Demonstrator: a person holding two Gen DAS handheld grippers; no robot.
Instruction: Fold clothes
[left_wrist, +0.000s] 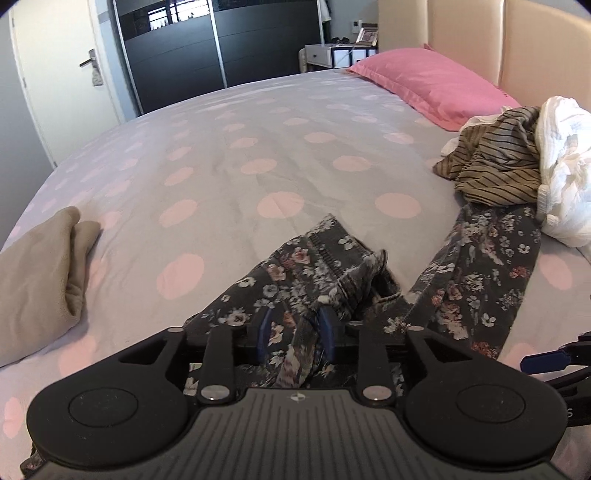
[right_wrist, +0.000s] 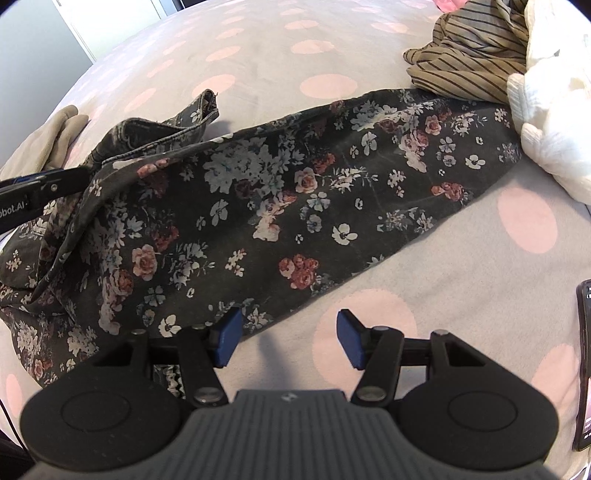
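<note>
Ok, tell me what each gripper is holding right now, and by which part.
The left gripper is shut on the floral trousers, pinching bunched fabric near the waistband end. The right gripper is open and holds nothing.

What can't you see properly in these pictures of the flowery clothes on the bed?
- Flowery garment: its near end is hidden under the tool bodies in both wrist views, so its type is unclear.
- Left tool: cloth bunched between its blue pads hides the grip point.
- White clothing: cut off by the right edge, left wrist view.
- Dark flat object: mostly cut off by the right edge, right wrist view.
- Framed picture: too small.
</note>
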